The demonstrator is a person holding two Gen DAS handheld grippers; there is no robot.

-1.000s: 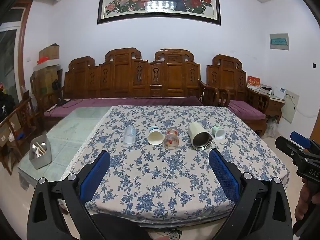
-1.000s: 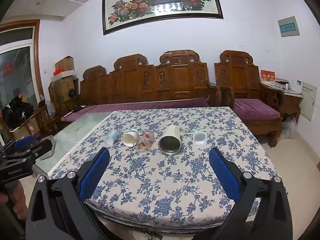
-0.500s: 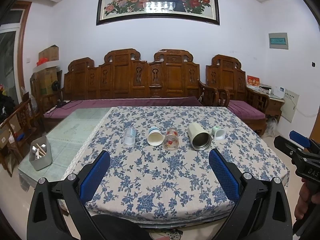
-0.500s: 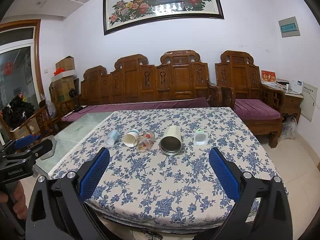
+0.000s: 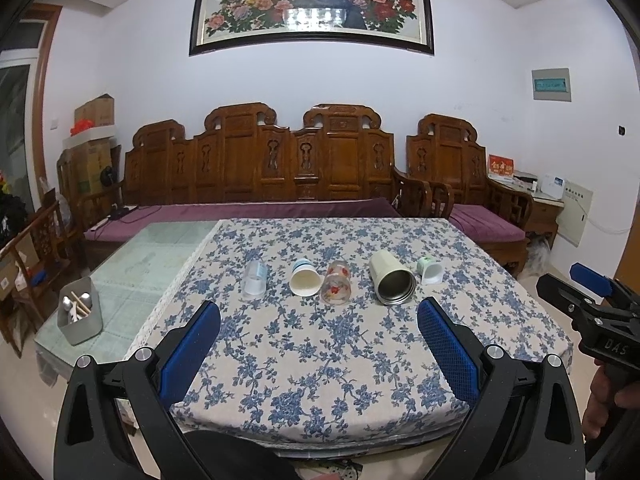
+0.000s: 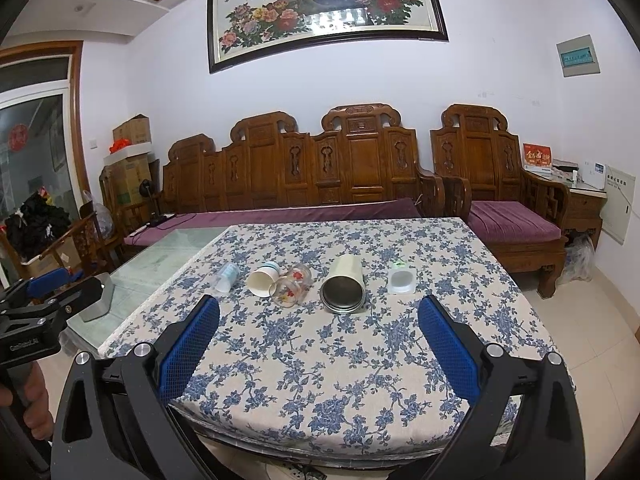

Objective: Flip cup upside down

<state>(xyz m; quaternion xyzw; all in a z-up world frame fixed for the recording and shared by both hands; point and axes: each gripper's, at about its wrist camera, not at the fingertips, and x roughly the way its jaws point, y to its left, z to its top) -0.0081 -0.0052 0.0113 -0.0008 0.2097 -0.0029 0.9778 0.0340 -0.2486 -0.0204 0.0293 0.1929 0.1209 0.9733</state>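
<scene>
Several cups lie on their sides in a row on the floral tablecloth (image 5: 320, 344): a clear plastic cup (image 5: 255, 280), a white paper cup (image 5: 305, 278), a flowered glass (image 5: 337, 283), a cream steel tumbler (image 5: 391, 278) and a small white-green cup (image 5: 429, 271). In the right wrist view they are the plastic cup (image 6: 226, 277), paper cup (image 6: 263, 279), glass (image 6: 291, 285), tumbler (image 6: 344, 290) and small cup (image 6: 401, 279). My left gripper (image 5: 319, 344) and right gripper (image 6: 319, 346) are open and empty, held before the table's near edge.
A grey utensil holder (image 5: 80, 316) stands on the green glass table part (image 5: 132, 276) at left. A carved wooden sofa (image 5: 280, 172) runs behind the table. The right gripper (image 5: 592, 312) shows at the left view's right edge.
Both views have shifted slightly; the grippers stay open and the cups have not moved.
</scene>
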